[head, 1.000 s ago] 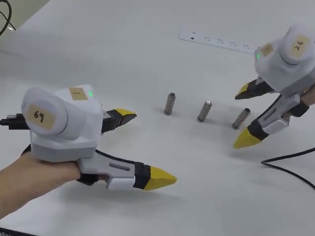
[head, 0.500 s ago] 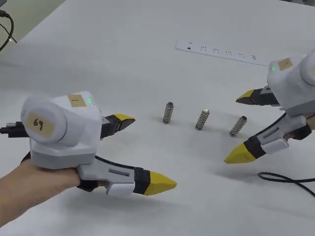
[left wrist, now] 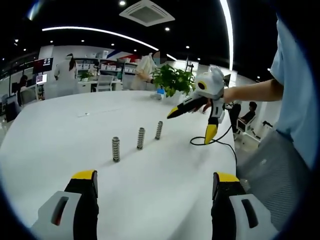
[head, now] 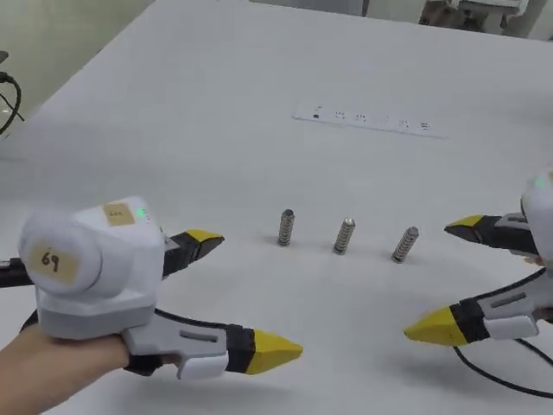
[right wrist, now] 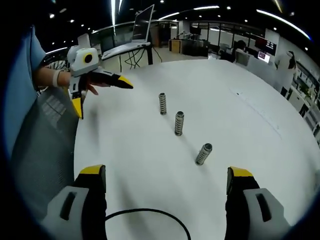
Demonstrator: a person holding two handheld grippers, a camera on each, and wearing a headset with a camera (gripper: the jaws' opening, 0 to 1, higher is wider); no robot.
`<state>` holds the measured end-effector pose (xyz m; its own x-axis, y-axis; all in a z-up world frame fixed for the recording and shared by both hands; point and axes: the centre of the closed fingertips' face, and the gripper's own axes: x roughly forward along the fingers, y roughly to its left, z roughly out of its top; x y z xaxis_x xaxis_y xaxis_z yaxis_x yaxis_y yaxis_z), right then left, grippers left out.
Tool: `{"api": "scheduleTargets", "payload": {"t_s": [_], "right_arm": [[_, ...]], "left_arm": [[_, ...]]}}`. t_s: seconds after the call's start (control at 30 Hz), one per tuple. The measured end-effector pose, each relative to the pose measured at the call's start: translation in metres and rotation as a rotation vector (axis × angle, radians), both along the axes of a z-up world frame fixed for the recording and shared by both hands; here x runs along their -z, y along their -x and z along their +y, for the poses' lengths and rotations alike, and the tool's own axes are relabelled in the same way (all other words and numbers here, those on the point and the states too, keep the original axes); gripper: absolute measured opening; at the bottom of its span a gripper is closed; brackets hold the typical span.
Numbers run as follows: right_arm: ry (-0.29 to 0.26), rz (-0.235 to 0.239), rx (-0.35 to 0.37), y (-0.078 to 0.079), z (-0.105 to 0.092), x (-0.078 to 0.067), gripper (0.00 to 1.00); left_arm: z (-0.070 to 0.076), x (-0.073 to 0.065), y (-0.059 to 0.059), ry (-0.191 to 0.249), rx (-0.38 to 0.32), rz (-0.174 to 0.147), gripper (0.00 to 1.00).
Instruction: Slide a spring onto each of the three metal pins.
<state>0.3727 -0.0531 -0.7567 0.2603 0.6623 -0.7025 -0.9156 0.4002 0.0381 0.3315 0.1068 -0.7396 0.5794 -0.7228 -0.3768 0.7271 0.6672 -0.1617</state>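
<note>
1. The right hand-held gripper [head: 438, 277] has drawn back from the row. A second ago its lower yellow tip sat just beside the right spring [head: 404, 245]; now it hangs off to that spring's right, apart from it, jaws spread and holding nothing.
2. The left hand-held gripper [head: 251, 294] remains at the near left of the counter [head: 259, 104], likewise spread and empty, clear of the left spring [head: 286, 227].
3. The three springs stand in a line at mid-counter, the middle spring [head: 344, 235] between the other two. Each is sleeved over one of the pins, which are mostly hidden inside the coils. The right spring leans a little, as it did before.
4. The head view has shifted too, so the row's apparent slide down the frame is the camera's doing — not the springs'.
5. Judged from this, no spring lies loose and both tools are backing off — the task looks complete, with only the leaning spring worth a glance.
</note>
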Motion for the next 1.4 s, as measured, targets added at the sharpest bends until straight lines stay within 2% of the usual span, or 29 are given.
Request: {"api": "scheduleTargets", "payload": {"t_s": [0.17,0.43,0.6,0.7,0.8,0.87,0.93,1.03,1.13,1.2,1.4], "right_arm": [[-0.024,-0.001,0.055,0.016,-0.013,-0.005,0.99],[-0.048,-0.012,0.136,0.034,-0.032,-0.012,0.99],[-0.085,-0.026,0.183,0.045,-0.038,-0.019,0.99],[-0.120,-0.028,0.225,0.049,-0.040,-0.020,0.99],[-0.117,-0.024,0.244,0.056,-0.040,-0.019,0.99],[-0.132,-0.025,0.252,0.061,-0.038,-0.020,0.98],[-0.150,-0.016,0.263,0.067,-0.036,-0.021,0.98],[-0.136,-0.016,0.245,0.078,-0.034,-0.021,0.98],[-0.143,0.001,0.253,0.086,-0.034,-0.019,0.98],[-0.130,0.005,0.253,0.089,-0.035,-0.017,0.97],[-0.136,0.011,0.284,0.088,-0.042,-0.017,0.97]], "left_arm": [[0.002,-0.005,0.001,-0.011,-0.002,-0.003,0.93],[0.003,-0.008,0.010,-0.035,0.004,-0.009,0.93],[0.007,-0.015,0.013,-0.042,-0.009,-0.019,0.93],[0.010,-0.016,0.016,-0.049,-0.023,-0.007,0.93],[0.013,-0.020,0.020,-0.027,-0.034,-0.013,0.93],[0.015,-0.017,0.024,-0.039,-0.038,-0.003,0.93],[0.016,-0.016,0.027,-0.058,-0.032,-0.014,0.92],[0.016,-0.020,0.027,-0.022,-0.066,-0.022,0.92],[0.014,-0.019,0.028,-0.048,-0.050,-0.037,0.92],[0.017,-0.018,0.027,-0.033,-0.065,-0.028,0.92],[0.019,-0.017,0.028,-0.033,-0.080,-0.024,0.92]]}}
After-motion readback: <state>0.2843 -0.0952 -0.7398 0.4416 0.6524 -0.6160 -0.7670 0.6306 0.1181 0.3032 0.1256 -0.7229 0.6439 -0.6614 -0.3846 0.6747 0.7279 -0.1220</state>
